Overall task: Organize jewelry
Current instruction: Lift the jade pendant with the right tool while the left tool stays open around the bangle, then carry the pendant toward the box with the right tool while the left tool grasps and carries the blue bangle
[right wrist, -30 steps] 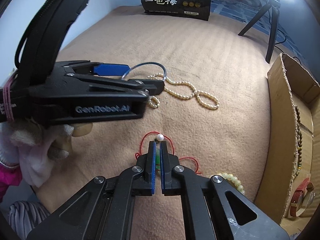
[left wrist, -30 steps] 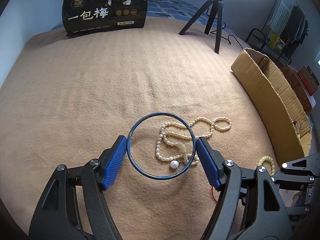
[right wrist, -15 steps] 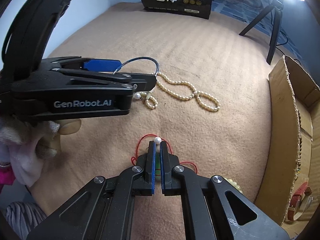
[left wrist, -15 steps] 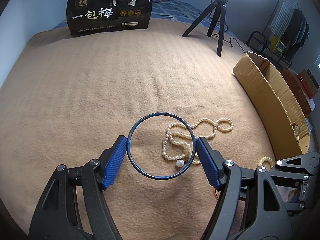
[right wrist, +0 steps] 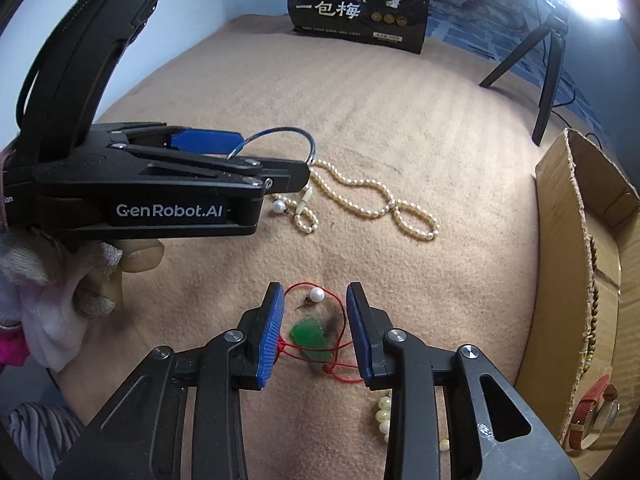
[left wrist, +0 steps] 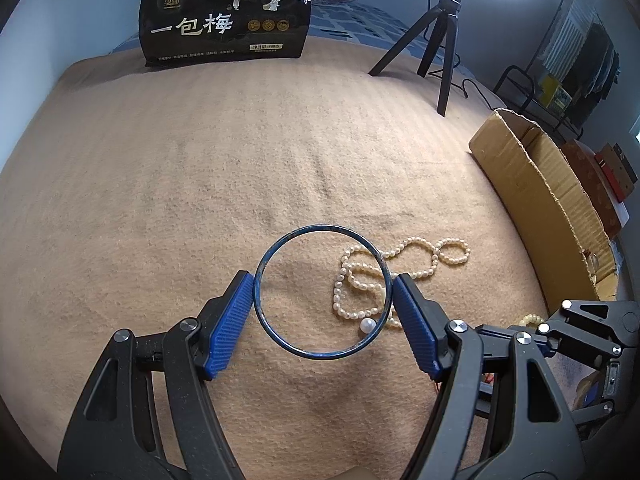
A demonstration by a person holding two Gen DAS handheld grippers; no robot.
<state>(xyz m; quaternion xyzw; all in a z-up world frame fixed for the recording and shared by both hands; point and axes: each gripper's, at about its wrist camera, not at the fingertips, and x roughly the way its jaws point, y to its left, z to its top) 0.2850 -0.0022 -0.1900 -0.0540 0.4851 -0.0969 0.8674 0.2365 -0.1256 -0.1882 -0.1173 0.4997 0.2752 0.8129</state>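
My left gripper (left wrist: 322,282) is shut on a thin blue bangle (left wrist: 280,248), held above the tan blanket; the bangle also shows in the right wrist view (right wrist: 280,132). A pearl necklace (left wrist: 416,268) with a large pearl earring (left wrist: 367,325) beside it lies under and right of the bangle. My right gripper (right wrist: 315,308) is open, its jaws on either side of a white pearl earring (right wrist: 317,294), a green jade pendant (right wrist: 310,338) and its red cord (right wrist: 340,368) on the blanket.
An open cardboard box (left wrist: 532,188) stands at the right; in the right wrist view it holds a wooden bead string (right wrist: 592,300) and a red-strap watch (right wrist: 592,412). Pale yellow beads (right wrist: 383,414) lie by my right finger. A black bag (left wrist: 228,12) and tripod (left wrist: 440,36) stand at the back.
My right gripper has opened and let go of the white pearl earring, which now lies by the jade pendant. My left gripper has lifted slightly with the bangle.
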